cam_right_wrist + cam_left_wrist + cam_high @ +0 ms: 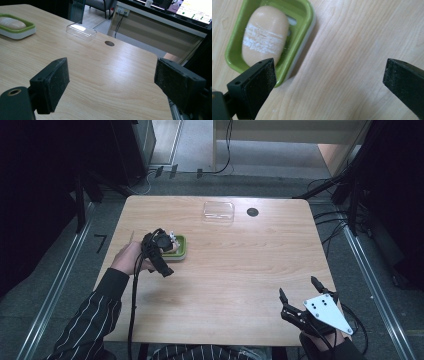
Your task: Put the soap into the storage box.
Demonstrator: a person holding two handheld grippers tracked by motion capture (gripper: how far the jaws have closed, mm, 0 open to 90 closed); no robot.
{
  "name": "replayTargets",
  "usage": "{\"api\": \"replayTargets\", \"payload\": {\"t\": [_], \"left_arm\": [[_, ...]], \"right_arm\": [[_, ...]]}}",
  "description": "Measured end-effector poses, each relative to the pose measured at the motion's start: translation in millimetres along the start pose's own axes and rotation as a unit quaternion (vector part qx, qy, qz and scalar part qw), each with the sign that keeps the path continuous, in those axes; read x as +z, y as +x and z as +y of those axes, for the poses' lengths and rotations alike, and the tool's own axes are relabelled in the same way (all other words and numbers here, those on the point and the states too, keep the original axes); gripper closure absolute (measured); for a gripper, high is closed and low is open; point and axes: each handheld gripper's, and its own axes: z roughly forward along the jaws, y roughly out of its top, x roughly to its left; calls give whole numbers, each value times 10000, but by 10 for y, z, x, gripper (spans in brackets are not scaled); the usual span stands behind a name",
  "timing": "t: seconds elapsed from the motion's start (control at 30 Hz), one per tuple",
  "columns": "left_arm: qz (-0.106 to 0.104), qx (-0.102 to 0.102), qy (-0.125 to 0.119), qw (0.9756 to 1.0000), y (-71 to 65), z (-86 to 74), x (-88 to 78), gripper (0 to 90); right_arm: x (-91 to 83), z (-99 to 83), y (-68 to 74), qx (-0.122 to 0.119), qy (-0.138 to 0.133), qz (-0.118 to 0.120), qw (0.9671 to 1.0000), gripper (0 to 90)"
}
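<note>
Item one, the bench point(240, 270): a pale wood top with rounded corners; we note a small dark round spot point(252, 212) set in its far side, just right of item four.

Item two, a green soap dish point(294, 53) with a white underside; we place it on the left half of the bench, resting flat on the wood; in the right gripper view it lies at the far left point(17, 31).

Item three, a peach-coloured bar of soap point(265, 35), oval, marked with whitish scuffed streaks across its middle; it lies inside the dish.

Item four, a clear plastic lid or tray point(218, 212), rectangular, lying near the far edge of the bench, well apart from the dish.

Item five, the left hand-held gripper point(329, 75): we record its jaws spread wide with nothing between them but bare wood; one jaw hangs over the near corner of the dish, the other is out over the open bench; we cannot tell whether it touches the dish.

Item six, the right hand-held gripper point(298, 289): held at the near right corner of the bench, grey three-cornered plate on top; its jaws stand wide apart and grip nothing; we see it well apart from every other item.
</note>
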Motion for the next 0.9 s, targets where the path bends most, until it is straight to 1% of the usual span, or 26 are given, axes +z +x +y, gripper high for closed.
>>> {"api": "replayTargets", "payload": {"t": [0.17,0.2,0.27,0.33,0.43,0.53,0.73,0.77,0.8,0.87,0.9], "left_arm": [[15,-56,-7,10000,-119,-42,31,0],[-13,-18,22,10000,-148,-56,36,0],[9,3,56,10000,-202,-74,47,0],[-10,1,79,10000,-253,-94,65,0],[39,-3,91,10000,-313,-125,97,0],[53,-14,174,9998,-378,-171,143,0],[53,-55,216,9997,-441,-248,200,0],[64,-101,167,9998,-451,-264,213,0],[22,-137,176,9997,-470,-284,231,0],[30,-155,227,9996,-503,-311,256,0],[-6,-129,245,9996,-531,-331,275,0]], "right_arm": [[1,1,6,-40,1,10,10000,134],[0,1,7,-35,2,12,10000,134],[1,1,4,-39,0,9,10000,134],[0,0,2,-36,-3,5,10000,134],[-3,-1,2,-21,2,8,10000,134],[-5,-2,-1,-7,7,4,10000,134],[-9,-3,-3,-6,1,5,10000,134],[-10,-4,-4,-10,2,10,10000,134],[-9,-4,-4,-7,-1,7,10000,134],[-12,-5,-10,-15,-14,-5,10000,134],[-14,-6,-9,-6,-8,-3,10000,134]]}}
